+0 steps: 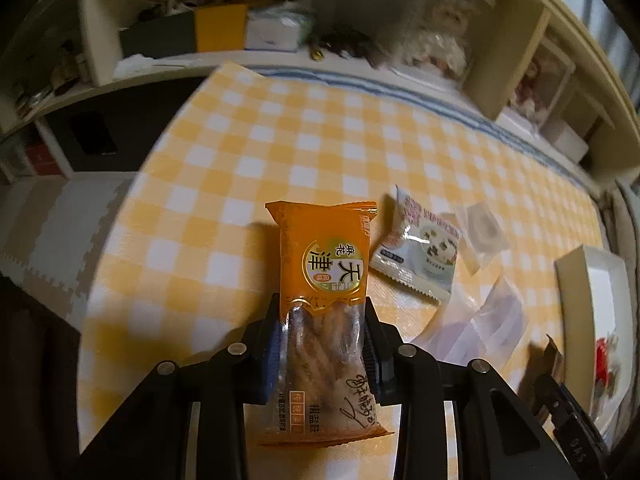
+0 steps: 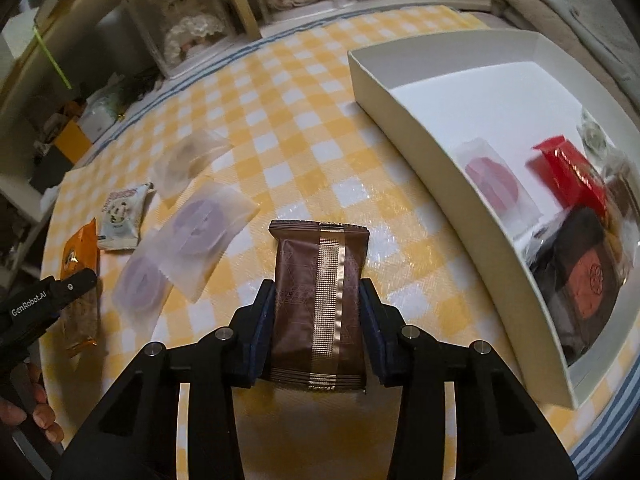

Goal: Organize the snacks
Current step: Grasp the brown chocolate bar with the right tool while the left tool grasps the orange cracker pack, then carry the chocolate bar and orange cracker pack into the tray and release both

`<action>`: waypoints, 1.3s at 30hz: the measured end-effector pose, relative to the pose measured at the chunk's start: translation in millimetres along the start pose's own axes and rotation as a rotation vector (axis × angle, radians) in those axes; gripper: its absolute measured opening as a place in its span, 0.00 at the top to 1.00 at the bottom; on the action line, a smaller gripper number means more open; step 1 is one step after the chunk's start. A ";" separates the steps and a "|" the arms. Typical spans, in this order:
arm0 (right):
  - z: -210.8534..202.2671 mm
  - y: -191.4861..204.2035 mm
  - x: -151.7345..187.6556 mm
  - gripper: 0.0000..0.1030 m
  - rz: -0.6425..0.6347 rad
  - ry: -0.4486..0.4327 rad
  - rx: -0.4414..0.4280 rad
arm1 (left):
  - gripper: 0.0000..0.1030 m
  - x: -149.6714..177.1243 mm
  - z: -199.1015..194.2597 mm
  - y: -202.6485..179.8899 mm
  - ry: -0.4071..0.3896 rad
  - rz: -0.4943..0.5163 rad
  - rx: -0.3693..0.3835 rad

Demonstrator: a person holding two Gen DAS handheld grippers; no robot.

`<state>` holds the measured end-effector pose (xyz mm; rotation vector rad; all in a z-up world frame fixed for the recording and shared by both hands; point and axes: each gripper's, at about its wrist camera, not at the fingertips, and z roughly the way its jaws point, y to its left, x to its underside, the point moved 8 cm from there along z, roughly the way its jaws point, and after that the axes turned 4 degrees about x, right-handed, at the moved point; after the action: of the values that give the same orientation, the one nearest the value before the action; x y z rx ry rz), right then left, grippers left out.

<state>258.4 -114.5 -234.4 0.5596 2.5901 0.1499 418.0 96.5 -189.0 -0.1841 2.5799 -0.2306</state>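
Note:
My left gripper (image 1: 322,312) is shut on an orange snack packet (image 1: 324,280), held above the yellow checked tablecloth (image 1: 280,140). My right gripper (image 2: 318,292) is shut on a brown packet with a gold stripe (image 2: 318,300), held above the cloth just left of the white box (image 2: 400,120). The box holds a pink pastry (image 2: 494,182), a red packet (image 2: 568,176) and a dark packet (image 2: 580,280). On the cloth lie a white-blue packet (image 2: 122,216) and translucent purple pastry packs (image 2: 200,228).
Shelves with clear boxes and clutter (image 2: 188,32) run along the table's far edge. The white-blue packet (image 1: 416,252) and translucent packs (image 1: 480,320) lie right of my left gripper. The box (image 1: 592,280) stands at the far right.

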 end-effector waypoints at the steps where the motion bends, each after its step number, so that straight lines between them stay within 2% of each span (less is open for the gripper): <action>1: -2.6 1.0 -1.4 0.60 -0.006 -0.008 -0.003 | 0.67 0.2 -5.7 0.3 -0.009 -0.011 0.005; 9: -34.8 8.8 -31.7 0.60 -0.090 -0.095 -0.039 | 0.67 0.7 -58.3 -9.5 -0.091 -0.054 0.069; 15: -71.5 16.5 -57.6 0.60 -0.187 -0.182 -0.083 | 0.67 1.3 -105.4 -19.9 -0.151 -0.049 0.109; 22: -105.8 12.5 -84.7 0.60 -0.238 -0.243 -0.124 | 0.67 3.5 -151.3 -41.6 -0.218 0.006 0.122; 31: -136.7 0.5 -114.2 0.60 -0.309 -0.313 -0.164 | 0.67 13.9 -185.8 -78.1 -0.283 0.069 0.162; 39: -165.8 -35.8 -142.5 0.60 -0.291 -0.349 -0.210 | 0.66 30.5 -206.5 -119.5 -0.334 0.132 0.182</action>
<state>279.9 -206.8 -34.2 0.1159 2.2485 0.2030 293.6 0.6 -6.8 0.0148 2.2154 -0.3515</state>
